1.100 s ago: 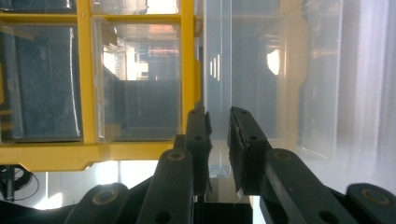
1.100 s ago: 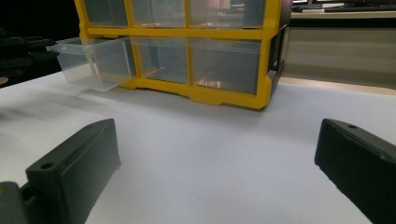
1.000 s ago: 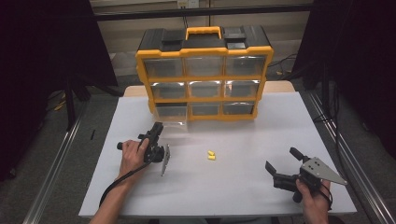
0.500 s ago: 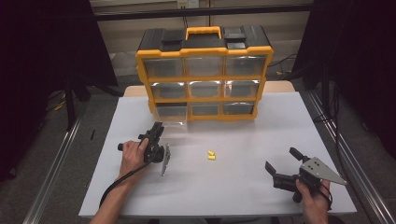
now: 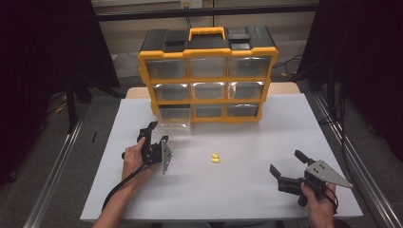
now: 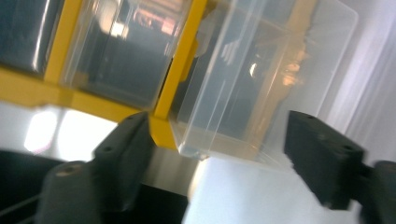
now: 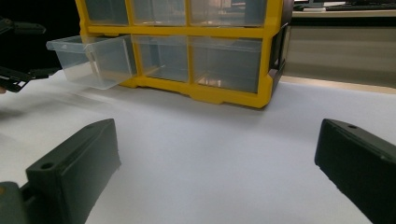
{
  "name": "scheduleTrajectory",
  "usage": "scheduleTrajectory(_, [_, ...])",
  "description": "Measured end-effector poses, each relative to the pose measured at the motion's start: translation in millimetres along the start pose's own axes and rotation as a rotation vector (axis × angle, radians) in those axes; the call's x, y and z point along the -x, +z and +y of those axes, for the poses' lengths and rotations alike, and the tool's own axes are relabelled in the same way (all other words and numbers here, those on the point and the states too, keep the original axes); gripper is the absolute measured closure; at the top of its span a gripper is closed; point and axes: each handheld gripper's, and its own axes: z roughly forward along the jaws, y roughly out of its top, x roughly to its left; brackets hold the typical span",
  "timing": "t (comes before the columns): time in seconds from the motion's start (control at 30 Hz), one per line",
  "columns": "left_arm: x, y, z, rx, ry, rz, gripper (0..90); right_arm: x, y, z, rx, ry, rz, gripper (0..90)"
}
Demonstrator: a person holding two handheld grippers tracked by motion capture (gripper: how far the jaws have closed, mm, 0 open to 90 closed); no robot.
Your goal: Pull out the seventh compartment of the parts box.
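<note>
A yellow and black organiser (image 5: 209,71) with clear drawers stands at the back of the white table (image 5: 247,142). Its bottom-left drawer (image 5: 174,116) is pulled partway out. My left gripper (image 5: 158,133) sits just in front of that drawer. Its jaws have just been opening. In the left gripper view the drawer's (image 6: 261,79) front lower edge lies between the jaws of the left gripper (image 6: 219,135), and the pads stand clear of it. Two small yellow pieces (image 5: 215,158) lie mid-table. My right gripper (image 5: 286,162) rests open at the front right, with nothing in it.
In the right gripper view the organiser (image 7: 196,91) and its pulled-out drawer (image 7: 91,60) lie beyond the open right gripper (image 7: 217,140), across bare white table. Dark curtains and metal rails flank the table. A cable trails from the left gripper toward the front edge.
The left gripper's jaws stand wider apart than before. Both hands have stayed where they were, and the drawer and the yellow pieces have not moved.
</note>
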Motion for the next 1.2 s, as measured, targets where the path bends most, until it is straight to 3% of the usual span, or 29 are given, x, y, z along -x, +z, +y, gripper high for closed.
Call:
scheduleTrajectory(0.1, [-5.1,-3.4,1.6,-0.004,-0.087,-0.006,18.1,-0.3,0.0,0.0,-0.001,-0.001,0.003,0.0])
scheduleTrajectory(0.37, [-14.7,-6.9,2.0,-0.002,-0.467,-0.117,10.7,0.1,0.1,-0.1,-0.004,-0.006,0.002,0.0])
scheduleTrajectory(0.43, [-16.1,-8.7,-0.3,0.025,-0.565,-0.158,14.1,0.3,0.4,-0.2,-0.006,-0.005,0.001,0.0])
scheduleTrajectory(0.57, [-17.9,-9.5,-3.3,0.027,-0.724,-0.221,10.7,0.1,0.1,-0.3,-0.008,-0.009,0.002,0.0])
scheduleTrajectory(0.7, [-19.8,-13.8,-7.7,0.037,-0.871,-0.255,7.8,0.0,-0.2,-0.3,-0.008,-0.012,0.003,0.0])
scheduleTrajectory(0.83, [-19.5,-20.6,-12.6,0.047,-0.960,-0.267,7.6,-0.5,0.2,-0.3,-0.010,-0.011,0.004,0.0])
scheduleTrajectory(0.9, [-20.6,-22.8,-14.6,0.044,-1.020,-0.311,8.5,-0.5,0.2,-0.3,-0.010,-0.010,0.004,0.0])
scheduleTrajectory(1.0, [-20.2,-26.2,-16.8,0.044,-1.066,-0.295,9.5,-0.5,0.2,-0.3,-0.010,-0.011,0.003,0.0])
scheduleTrajectory(1.07, [-19.4,-28.5,-17.6,0.054,-1.117,-0.313,8.6,-0.5,0.0,-0.3,-0.010,-0.011,0.002,0.0])
scheduleTrajectory(1.13, [-18.6,-31.4,-19.0,0.051,-1.151,-0.335,7.9,-0.3,-0.1,-0.3,-0.010,-0.011,0.001,0.0])
scheduleTrajectory(1.2, [-18.4,-34.5,-20.3,0.039,-1.146,-0.334,6.8,-0.2,0.0,-0.3,-0.010,-0.012,0.001,0.0])
